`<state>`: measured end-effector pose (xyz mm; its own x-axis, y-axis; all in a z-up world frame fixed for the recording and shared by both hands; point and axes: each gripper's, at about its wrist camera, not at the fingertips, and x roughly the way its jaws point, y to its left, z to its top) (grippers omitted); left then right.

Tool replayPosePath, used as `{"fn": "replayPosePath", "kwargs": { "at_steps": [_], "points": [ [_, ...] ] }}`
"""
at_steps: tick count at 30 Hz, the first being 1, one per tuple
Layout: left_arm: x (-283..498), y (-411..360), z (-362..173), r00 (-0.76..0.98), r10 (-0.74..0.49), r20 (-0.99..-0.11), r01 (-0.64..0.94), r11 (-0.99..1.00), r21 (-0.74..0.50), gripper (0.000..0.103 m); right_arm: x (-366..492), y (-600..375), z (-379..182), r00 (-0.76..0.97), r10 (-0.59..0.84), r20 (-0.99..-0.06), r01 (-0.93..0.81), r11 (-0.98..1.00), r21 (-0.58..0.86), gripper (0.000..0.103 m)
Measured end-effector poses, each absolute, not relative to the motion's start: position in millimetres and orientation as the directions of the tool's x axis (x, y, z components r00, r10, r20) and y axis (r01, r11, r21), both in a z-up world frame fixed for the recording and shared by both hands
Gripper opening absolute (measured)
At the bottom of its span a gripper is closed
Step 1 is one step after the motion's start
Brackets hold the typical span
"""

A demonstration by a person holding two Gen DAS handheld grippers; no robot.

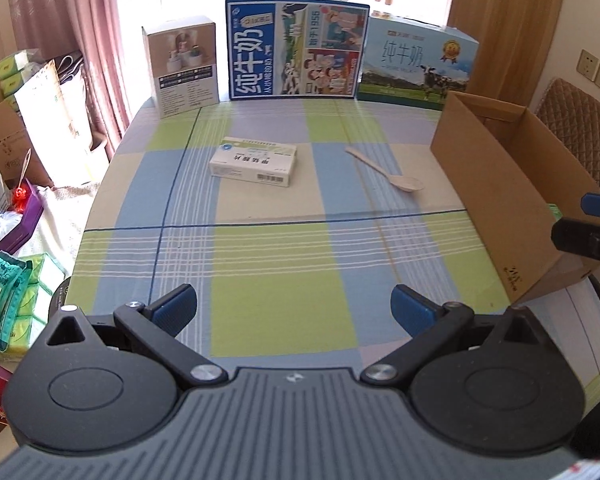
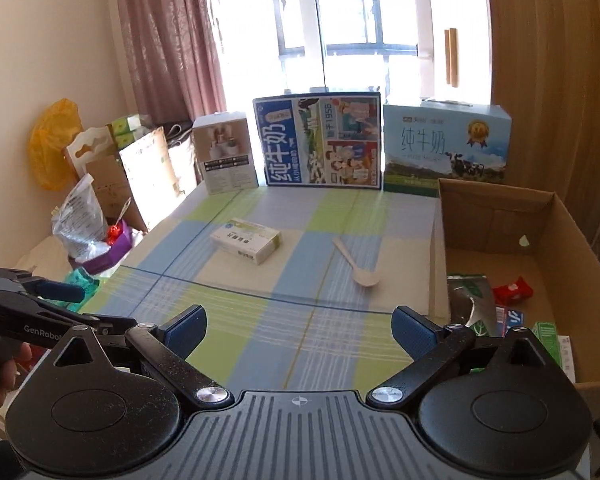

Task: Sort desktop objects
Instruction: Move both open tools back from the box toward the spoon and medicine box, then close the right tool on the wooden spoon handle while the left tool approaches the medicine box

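Note:
A white and green medicine box [image 1: 254, 162] [image 2: 246, 240] lies flat in the middle of the checked tablecloth. To its right lies a pale wooden spoon [image 1: 388, 170] [image 2: 358, 266], bowl toward me. An open cardboard box [image 1: 500, 184] [image 2: 548, 216] stands at the table's right; the right wrist view shows a dark pouch [image 2: 470, 300], a red packet [image 2: 512, 290] and other small packs inside it. My left gripper [image 1: 294, 306] is open and empty over the near tablecloth. My right gripper [image 2: 300, 326] is open and empty too, just left of the cardboard box.
Along the far edge stand a white product box [image 1: 184, 64], a blue milk carton [image 1: 296, 50] and a light-blue milk carton [image 1: 418, 68]. Bags, cartons and tissue packs [image 1: 8, 296] crowd the floor left of the table. A quilted chair [image 1: 580, 136] is behind the cardboard box.

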<state>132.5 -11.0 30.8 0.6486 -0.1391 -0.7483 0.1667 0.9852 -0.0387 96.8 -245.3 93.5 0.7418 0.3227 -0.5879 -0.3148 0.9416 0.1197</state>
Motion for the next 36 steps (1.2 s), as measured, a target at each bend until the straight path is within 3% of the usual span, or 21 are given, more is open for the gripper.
{"fn": "replayPosePath", "kwargs": {
  "at_steps": [16, 24, 36],
  "points": [
    [225, 8, -26, 0.634, -0.094, -0.768, 0.123, 0.992, -0.019, 0.101, 196, -218, 21, 0.757, 0.247, -0.605, -0.293, 0.956, 0.024, 0.094],
    [264, 3, -55, 0.648, -0.141, -0.749, 0.141, 0.988, -0.065, 0.101, 245, -222, -21, 0.755, 0.168, -0.634, -0.228, 0.974, -0.013, 0.081],
    [305, -10, -83, 0.640, -0.170, -0.749, 0.180, 0.981, -0.068, 0.101, 291, -230, -61, 0.750, 0.102, -0.654, -0.172, 0.984, -0.044, 0.071]
  ]
}}
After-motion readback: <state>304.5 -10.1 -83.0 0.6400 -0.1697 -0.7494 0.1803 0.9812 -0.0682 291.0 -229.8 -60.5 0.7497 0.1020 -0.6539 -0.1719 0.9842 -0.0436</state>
